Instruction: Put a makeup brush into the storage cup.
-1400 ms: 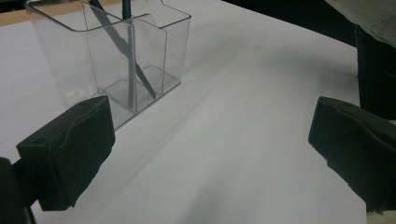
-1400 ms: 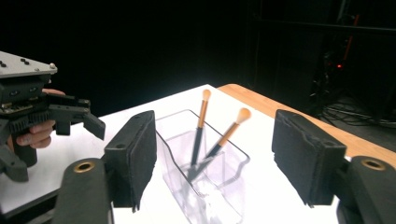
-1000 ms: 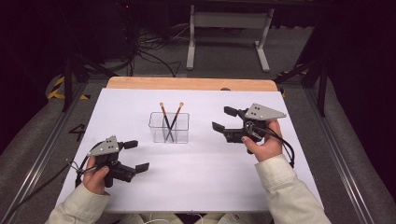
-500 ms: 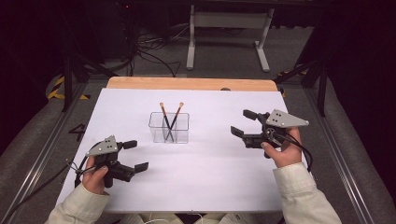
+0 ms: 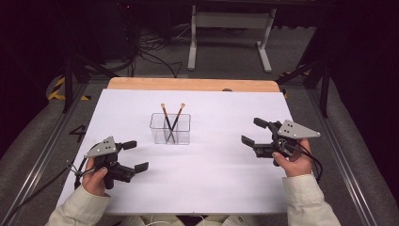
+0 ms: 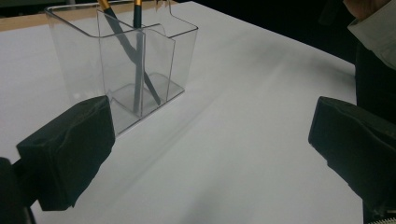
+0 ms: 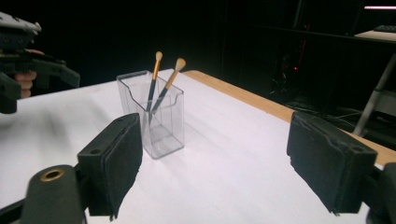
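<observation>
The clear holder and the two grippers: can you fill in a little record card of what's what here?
holder: clear plastic box, upright mid-table
contents: two brushes, crossed, tips up
surface: white table
left gripper: open, holding nothing, apart from the box
right gripper: jaws have just been opening, nothing between them, apart from the box

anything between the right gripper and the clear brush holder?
Nothing: in the high view, bare white table cover runs from the right gripper to the clear holder with its two brushes. The right gripper view agrees.
</observation>
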{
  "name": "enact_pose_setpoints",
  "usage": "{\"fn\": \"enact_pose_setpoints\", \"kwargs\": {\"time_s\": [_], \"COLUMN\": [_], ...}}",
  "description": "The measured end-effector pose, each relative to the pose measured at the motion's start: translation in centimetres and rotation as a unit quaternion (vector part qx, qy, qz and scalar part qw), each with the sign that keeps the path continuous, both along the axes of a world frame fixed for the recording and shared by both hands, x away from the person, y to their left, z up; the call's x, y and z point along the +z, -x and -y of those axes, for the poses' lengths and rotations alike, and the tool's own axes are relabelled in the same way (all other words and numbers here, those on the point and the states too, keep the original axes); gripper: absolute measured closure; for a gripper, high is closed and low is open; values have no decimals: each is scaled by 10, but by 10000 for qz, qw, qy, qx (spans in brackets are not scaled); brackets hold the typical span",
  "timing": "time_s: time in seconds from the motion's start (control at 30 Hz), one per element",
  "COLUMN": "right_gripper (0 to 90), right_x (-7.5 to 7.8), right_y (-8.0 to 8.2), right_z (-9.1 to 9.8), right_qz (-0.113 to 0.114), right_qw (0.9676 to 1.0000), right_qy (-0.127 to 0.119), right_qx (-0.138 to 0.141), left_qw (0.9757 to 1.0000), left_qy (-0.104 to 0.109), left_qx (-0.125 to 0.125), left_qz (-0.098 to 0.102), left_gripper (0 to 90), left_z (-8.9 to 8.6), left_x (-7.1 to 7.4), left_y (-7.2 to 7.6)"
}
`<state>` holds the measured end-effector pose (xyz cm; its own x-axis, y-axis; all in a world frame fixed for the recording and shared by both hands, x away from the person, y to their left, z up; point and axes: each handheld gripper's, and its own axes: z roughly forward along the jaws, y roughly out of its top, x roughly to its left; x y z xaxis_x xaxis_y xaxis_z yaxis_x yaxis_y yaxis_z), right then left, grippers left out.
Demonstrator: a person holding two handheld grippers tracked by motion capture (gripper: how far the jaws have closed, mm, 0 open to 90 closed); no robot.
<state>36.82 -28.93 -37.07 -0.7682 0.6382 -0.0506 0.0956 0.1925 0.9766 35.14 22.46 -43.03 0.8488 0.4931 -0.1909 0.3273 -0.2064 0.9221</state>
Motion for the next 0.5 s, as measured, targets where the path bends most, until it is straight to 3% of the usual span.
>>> {"fn": "enact_pose_setpoints", "kwargs": {"time_s": [0.2,0.5], "right_gripper": [188,181], "right_x": [-14,-41], "right_y": [4,6], "right_z": [7,20], "right_qz": [13,-146], "right_qw": [9999,9991], "right_qy": [-56,-108], "right_qx": [-117,-386], "left_qw": [10000,10000], "left_qy": [29,41], "left_qx": [46,39], "left_qz": [-27,-44], "left_gripper": [12,12], "left_z": [0,0], "left_x": [-2,-4], "left_y": [0,-1]}}
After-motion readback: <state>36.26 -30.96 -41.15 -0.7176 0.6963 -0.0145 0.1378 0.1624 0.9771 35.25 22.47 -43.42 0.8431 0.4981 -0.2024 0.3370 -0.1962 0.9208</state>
